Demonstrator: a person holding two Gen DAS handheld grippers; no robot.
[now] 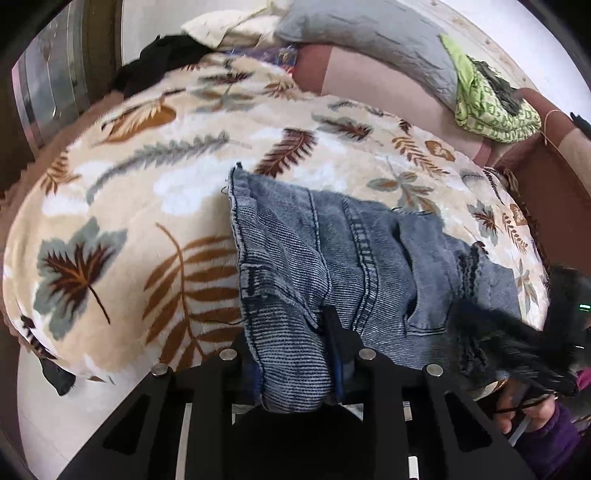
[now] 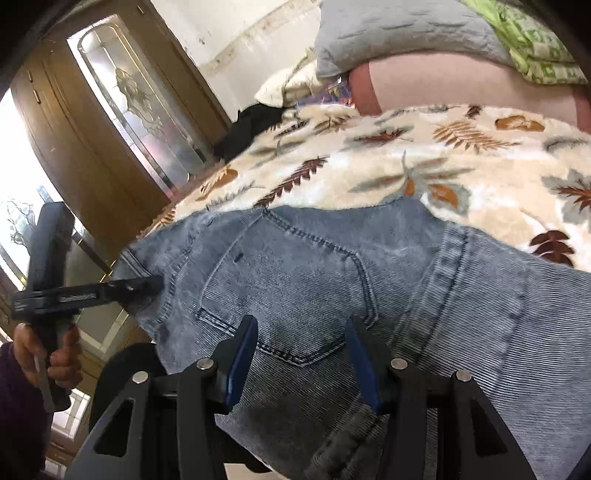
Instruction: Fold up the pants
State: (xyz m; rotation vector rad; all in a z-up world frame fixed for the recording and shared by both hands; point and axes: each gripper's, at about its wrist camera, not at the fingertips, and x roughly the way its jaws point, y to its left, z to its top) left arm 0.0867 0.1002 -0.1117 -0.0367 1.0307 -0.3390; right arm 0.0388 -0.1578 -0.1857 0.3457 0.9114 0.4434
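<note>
Faded blue jeans (image 1: pixel 332 258) lie on a leaf-print blanket (image 1: pixel 147 184) at the bed's near edge. My left gripper (image 1: pixel 295 354) is shut on a bunched fold of the jeans' edge. In the right wrist view the jeans (image 2: pixel 332 280) show a back pocket facing up. My right gripper (image 2: pixel 301 354) stands open just over the pocket's lower edge, with denim between its blue pads (image 2: pixel 243 354). The left gripper also shows in the right wrist view (image 2: pixel 147 286), clamped on the jeans' left edge. The right gripper is a dark blur in the left wrist view (image 1: pixel 517 339).
Pillows (image 1: pixel 369 33), a green cloth (image 1: pixel 487 103) and a black garment (image 1: pixel 159 62) lie at the far side of the bed. A wooden wardrobe with a mirrored door (image 2: pixel 129 110) stands to the left. The pale floor (image 1: pixel 74 413) lies below the bed edge.
</note>
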